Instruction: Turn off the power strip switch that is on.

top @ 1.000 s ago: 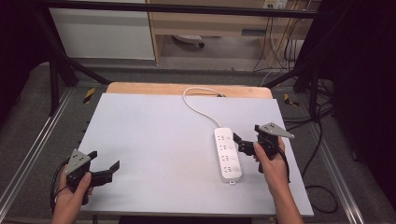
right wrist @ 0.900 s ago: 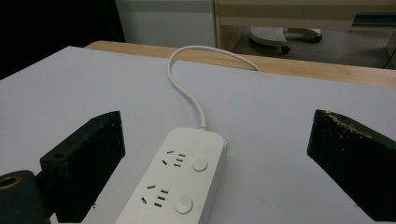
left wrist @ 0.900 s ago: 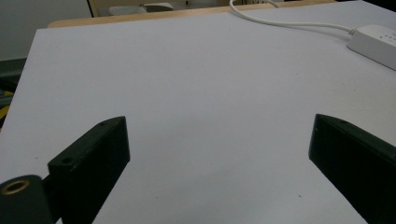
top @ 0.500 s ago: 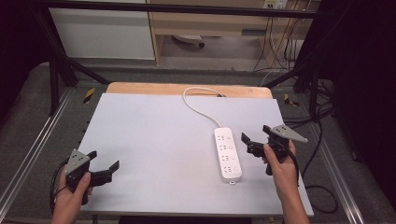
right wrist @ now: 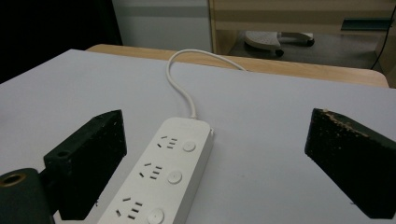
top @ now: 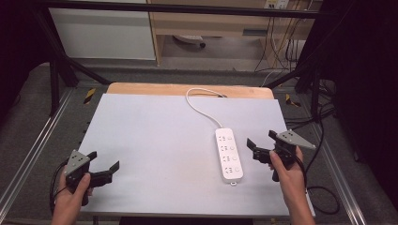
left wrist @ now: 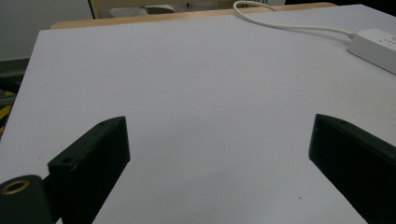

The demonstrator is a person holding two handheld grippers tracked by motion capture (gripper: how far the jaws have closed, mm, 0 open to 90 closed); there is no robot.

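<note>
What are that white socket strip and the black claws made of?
The power strip looks like smooth, glossy white plastic with moulded sockets and round buttons. The right claw looks like matte black plastic or rubber, scuffed along one jaw's edge; I can't tell which.

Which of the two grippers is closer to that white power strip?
Right. The right gripper sits just beside the power strip; the left gripper is far across the table.
</note>
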